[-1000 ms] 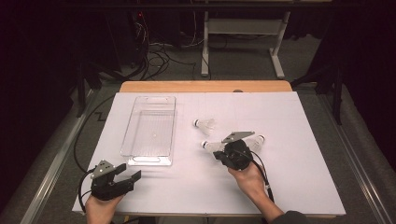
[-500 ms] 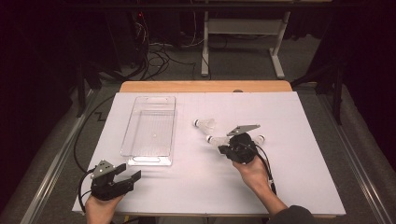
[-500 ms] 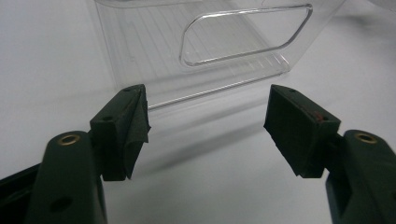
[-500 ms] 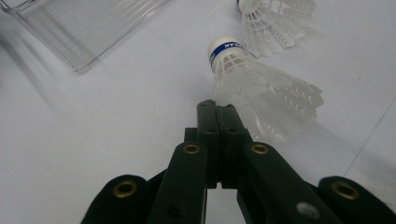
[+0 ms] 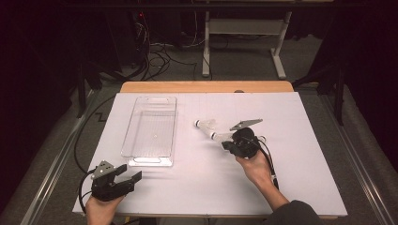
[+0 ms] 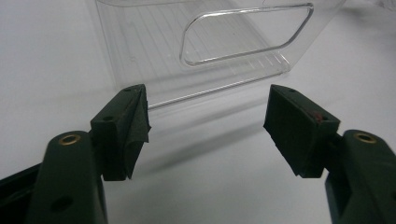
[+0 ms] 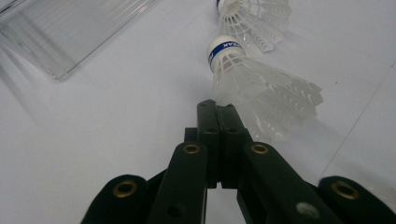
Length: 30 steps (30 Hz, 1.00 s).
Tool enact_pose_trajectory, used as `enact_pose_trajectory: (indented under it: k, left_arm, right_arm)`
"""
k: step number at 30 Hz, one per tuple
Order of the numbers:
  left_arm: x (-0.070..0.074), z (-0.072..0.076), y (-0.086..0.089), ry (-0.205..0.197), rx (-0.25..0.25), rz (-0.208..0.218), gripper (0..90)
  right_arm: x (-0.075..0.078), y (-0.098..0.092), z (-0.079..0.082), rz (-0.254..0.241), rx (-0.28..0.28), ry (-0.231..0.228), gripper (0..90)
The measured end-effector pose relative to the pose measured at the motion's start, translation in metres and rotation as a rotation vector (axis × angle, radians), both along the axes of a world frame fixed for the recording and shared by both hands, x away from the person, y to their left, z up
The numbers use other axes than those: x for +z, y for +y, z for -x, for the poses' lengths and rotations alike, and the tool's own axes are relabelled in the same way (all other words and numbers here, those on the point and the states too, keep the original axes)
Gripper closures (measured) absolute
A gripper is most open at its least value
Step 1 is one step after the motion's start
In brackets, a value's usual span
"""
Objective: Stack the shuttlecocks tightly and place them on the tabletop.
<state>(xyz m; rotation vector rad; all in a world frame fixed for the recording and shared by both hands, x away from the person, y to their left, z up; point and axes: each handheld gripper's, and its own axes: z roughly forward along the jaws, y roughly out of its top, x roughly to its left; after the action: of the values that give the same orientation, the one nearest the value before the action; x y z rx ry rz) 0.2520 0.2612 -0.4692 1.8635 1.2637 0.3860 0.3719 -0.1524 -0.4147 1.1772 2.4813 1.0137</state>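
Observation:
Two white shuttlecocks lie on the white table cover, the nearer one with a blue band at its cork and the farther one just beyond it. My right gripper is shut with nothing between its jaws. Its tips lie right at the skirt of the nearer shuttlecock, and I cannot tell whether they touch it. My left gripper rests open near the front left corner and faces the short end of a clear plastic tray.
The clear tray is empty and lies lengthwise left of centre. The white cover reaches the table's edges, with a wooden strip at the far side. Cables trail from both grippers.
My right hand has carried its shut gripper a little away from me and to the right, close along the nearer shuttlecock. The left gripper has kept still.

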Motion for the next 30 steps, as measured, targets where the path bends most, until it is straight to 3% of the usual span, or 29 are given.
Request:
enact_pose_trajectory:
  k: [14, 30]
  left_arm:
    - [0.000, -0.001, 0.001, 0.003, 0.000, 0.001, 31.5]
    - [0.000, 0.000, 0.001, 0.003, 0.000, -0.002, 31.6]
  right_arm:
    - [0.006, 0.004, -0.018, -0.006, -0.004, 0.009, 90.0]
    - [0.001, 0.010, -0.035, 0.040, -0.011, 0.020, 90.0]
